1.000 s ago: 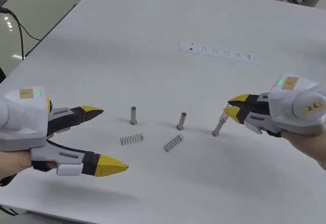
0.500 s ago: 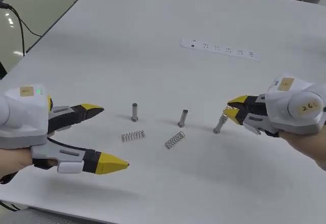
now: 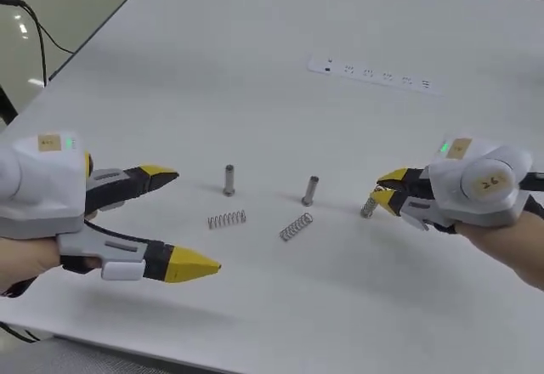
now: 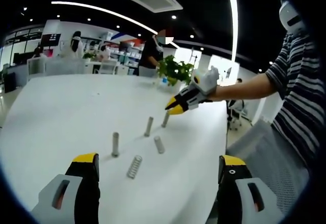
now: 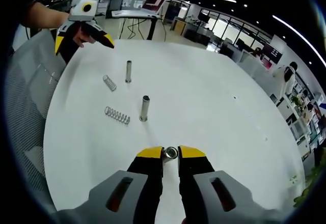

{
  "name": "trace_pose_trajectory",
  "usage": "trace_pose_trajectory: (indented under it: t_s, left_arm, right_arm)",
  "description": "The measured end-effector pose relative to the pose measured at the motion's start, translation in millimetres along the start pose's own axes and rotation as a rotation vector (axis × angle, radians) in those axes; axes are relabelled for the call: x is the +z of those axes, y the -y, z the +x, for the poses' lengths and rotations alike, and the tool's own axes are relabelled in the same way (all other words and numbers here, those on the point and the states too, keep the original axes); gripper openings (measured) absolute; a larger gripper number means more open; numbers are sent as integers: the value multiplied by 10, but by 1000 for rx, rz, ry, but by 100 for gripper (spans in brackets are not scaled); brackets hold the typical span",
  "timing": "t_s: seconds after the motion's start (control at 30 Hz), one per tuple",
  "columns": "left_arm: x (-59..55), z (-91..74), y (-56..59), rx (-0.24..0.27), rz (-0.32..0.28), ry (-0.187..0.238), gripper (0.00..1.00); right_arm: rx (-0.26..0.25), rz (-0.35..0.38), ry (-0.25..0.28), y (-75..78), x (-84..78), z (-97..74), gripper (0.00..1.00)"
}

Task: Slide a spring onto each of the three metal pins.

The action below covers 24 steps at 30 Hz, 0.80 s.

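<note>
Three metal pins stand on the white table (image 3: 255,93): the left pin (image 3: 229,179), the middle pin (image 3: 310,189) and the right pin (image 3: 368,208). My right gripper (image 3: 383,189) is shut on a spring (image 5: 170,153) that sits over the right pin's top, between its yellow tips. Two loose springs lie flat in front of the pins, one (image 3: 227,218) on the left and one (image 3: 296,226) on the right. My left gripper (image 3: 183,218) hovers wide open to the left of them, holding nothing. In the left gripper view a loose spring (image 4: 135,166) lies just ahead of the left gripper (image 4: 159,160).
A white power strip (image 3: 374,76) lies farther back on the table. A black cable (image 3: 38,38) hangs off the left edge. The table's near edge runs just below my left hand. An office with desks and people lies beyond.
My right gripper has pressed lower over the right pin, so less of the pin shows below the spring. The left gripper has held its place. The head camera shifted slightly.
</note>
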<state>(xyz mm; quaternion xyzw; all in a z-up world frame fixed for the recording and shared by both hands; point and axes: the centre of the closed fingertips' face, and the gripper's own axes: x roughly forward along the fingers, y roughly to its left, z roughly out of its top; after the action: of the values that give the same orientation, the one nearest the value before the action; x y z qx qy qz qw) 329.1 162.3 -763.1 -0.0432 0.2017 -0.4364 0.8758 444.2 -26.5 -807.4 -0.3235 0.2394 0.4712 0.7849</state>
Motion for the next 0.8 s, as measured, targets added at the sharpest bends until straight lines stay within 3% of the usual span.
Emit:
trace_pose_trajectory:
  t_s: [0.2, 0.37, 0.53, 0.8]
  left_arm:
    - [51, -7, -27, 2, 11, 4, 94]
    - [92, -14, -35, 1, 25, 5, 94]
    - [117, -11, -58, -1, 36, 1, 94]
    - [158, 12, -72, -9, 46, 2, 94]
  right_arm:
    - [20, 8, -19, -41, -68, 62, 8]
    - [17, 40, -4, -26, -35, 36, 8]
    - [1, 79, 43, 14, 41, -15, 11]
    - [-11, 69, 83, -36, 173, -161, 11]
